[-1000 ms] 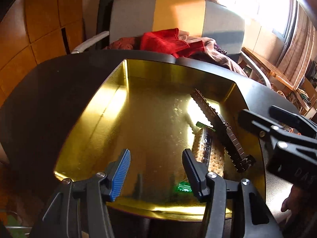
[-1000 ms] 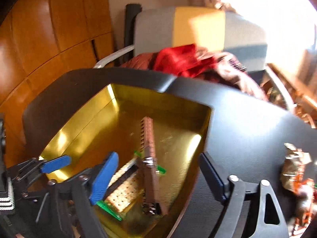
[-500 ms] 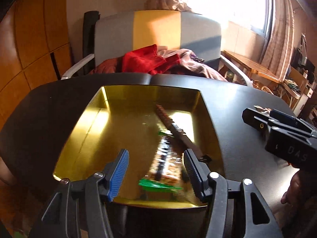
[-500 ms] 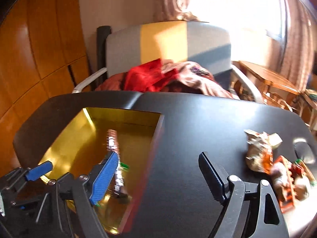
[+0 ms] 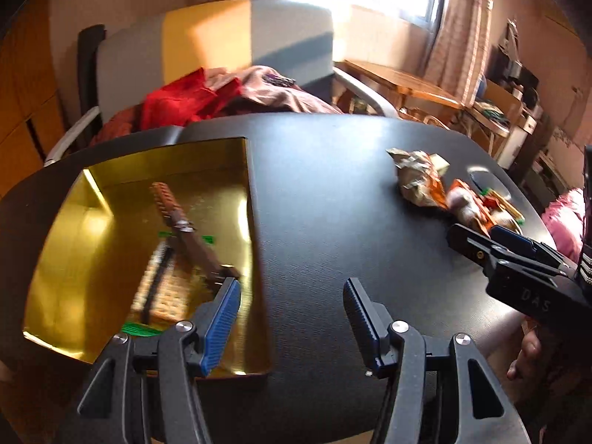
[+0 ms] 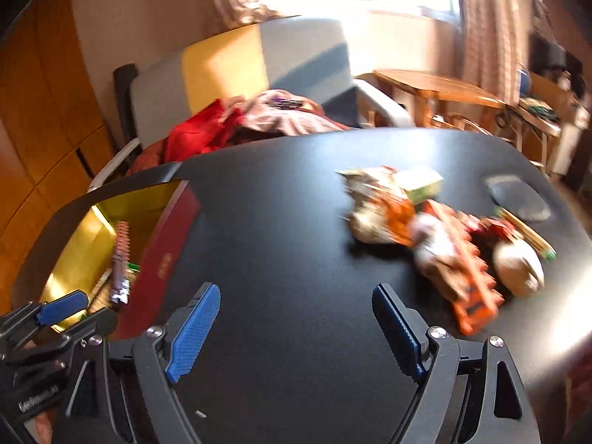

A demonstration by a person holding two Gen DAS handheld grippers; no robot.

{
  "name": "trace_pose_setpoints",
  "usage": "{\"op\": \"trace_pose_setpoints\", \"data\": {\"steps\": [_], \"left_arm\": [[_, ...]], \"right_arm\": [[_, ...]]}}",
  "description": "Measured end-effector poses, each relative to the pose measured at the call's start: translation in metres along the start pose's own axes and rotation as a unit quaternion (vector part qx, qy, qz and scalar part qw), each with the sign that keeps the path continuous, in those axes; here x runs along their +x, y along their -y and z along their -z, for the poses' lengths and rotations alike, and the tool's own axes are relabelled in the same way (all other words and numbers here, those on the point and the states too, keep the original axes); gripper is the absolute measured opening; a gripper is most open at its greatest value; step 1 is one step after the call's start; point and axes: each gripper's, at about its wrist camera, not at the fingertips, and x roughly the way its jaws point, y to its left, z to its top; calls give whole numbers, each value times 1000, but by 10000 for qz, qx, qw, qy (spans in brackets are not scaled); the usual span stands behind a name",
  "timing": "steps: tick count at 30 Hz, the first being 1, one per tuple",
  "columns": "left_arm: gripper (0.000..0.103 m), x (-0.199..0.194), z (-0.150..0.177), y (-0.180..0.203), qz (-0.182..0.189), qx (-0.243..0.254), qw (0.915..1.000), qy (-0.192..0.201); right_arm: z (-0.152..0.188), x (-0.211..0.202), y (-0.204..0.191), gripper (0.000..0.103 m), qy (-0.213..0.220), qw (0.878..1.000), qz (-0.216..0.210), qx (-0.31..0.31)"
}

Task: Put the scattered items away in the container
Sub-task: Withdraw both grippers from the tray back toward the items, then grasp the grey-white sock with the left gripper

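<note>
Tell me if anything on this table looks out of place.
A heap of crumpled wrappers and small toys lies loose on the black table, apart from the gold-lined box, which already holds a few pieces.

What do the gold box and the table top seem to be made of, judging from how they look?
The box looks like metal, or card with a gold foil lining: its inner walls are shiny and mirror the light in bright patches. Its outer side is dark red and glossy in the right wrist view. The table looks like a black board with a matt, finely grained coating, perhaps laminate; it gives only soft reflections.
</note>
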Motion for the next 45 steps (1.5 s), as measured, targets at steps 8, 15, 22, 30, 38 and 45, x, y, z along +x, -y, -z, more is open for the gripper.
{"op": "trace_pose_setpoints", "data": {"steps": [8,15,22,30,38,45], "left_arm": [[59,25,17,49,457,411,9968,-512],[59,43,26,75,796,666,9904,-917],[59,50,-8,92,1426,407,9848,-908],[59,71,-61,134,1764,384,9788,-971],[58,121,-91,155,2192,-363,9622,-1575],[58,152,-105,170,2185,-696,9577,-1738]], "right_arm": [[36,-30,83,92,70,9954,630,725],[61,-31,127,92,-132,9873,831,1345],[62,-22,132,92,-190,9859,711,1501],[62,-22,129,93,-113,9885,699,1339],[64,-21,139,95,-137,9873,669,1432],[62,-21,149,95,-124,9863,681,1495]]}}
